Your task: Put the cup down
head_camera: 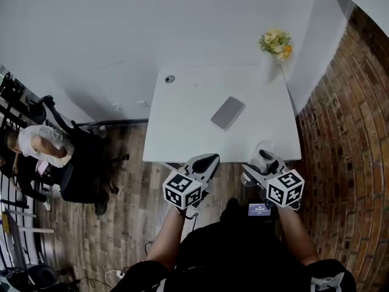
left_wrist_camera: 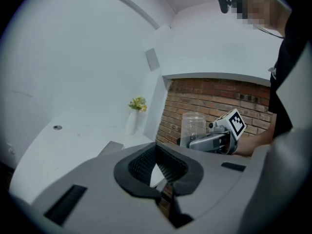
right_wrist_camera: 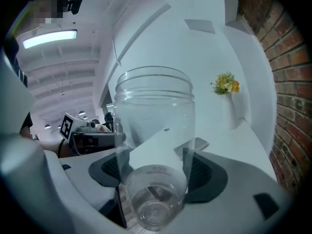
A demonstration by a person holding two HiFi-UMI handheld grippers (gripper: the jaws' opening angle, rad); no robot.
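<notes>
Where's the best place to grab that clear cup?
Its lower wall, from the side, as the right claw does now. The cup is round, straight-sided and upright with an open top, so a squeeze from opposite sides should keep it level.

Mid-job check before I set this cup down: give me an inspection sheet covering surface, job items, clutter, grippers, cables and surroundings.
Surface: white table, mostly bare.
Job's things: clear cup, upright, empty, held by the table's near right edge, not yet set down.
Clutter: flat grey device mid-table; vase of flowers at the far right corner; small round fitting at far left.
Grippers: left gripper shut, empty; right gripper closed on the cup.
Cables: floor cable with a white plug, near left.
Surroundings: brick wall at right; wooden floor; seated person at left.
</notes>
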